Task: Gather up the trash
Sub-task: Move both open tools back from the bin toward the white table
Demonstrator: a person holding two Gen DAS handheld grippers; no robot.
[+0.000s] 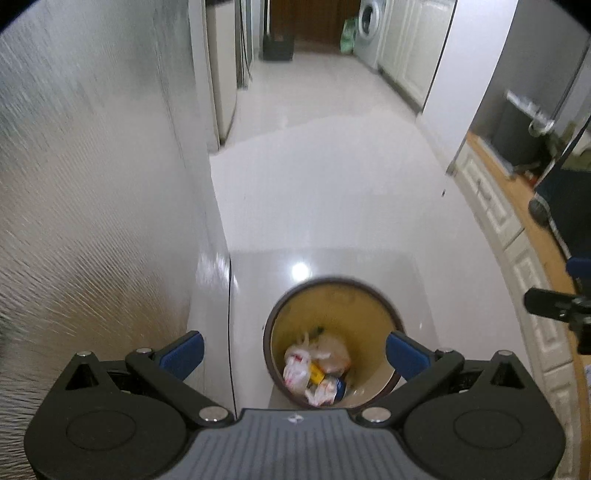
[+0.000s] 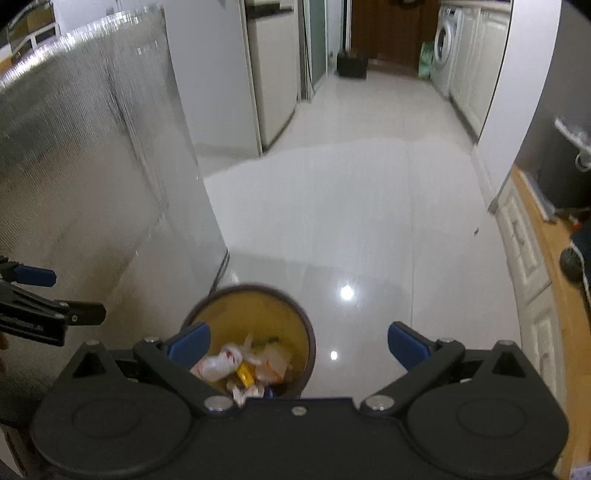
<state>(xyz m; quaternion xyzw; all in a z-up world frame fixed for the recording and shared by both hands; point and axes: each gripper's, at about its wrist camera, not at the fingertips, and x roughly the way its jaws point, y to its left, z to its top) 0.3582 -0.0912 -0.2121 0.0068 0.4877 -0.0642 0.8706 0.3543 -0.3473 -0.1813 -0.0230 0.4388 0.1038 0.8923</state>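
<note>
A round bin (image 1: 369, 295) with a dark rim and yellow inside stands on the shiny floor, holding crumpled wrappers and bags (image 1: 314, 369). My left gripper (image 1: 294, 355) hangs open above it, its blue fingertips (image 1: 183, 354) on either side of the bin, nothing between them. In the right wrist view the same bin (image 2: 255, 306) lies below and left, with the trash (image 2: 243, 365) inside. My right gripper (image 2: 298, 347) is open and empty, its left fingertip over the bin's rim. Each gripper shows at the other view's edge: the left gripper (image 2: 37, 295) and the right gripper (image 1: 557, 306).
A frosted glass partition (image 1: 92, 184) rises close on the left. White cabinets with a wooden top (image 1: 517, 229) run along the right. Glossy floor (image 1: 325, 177) stretches ahead to a washing machine (image 1: 369, 29) and a dark box (image 1: 279, 46).
</note>
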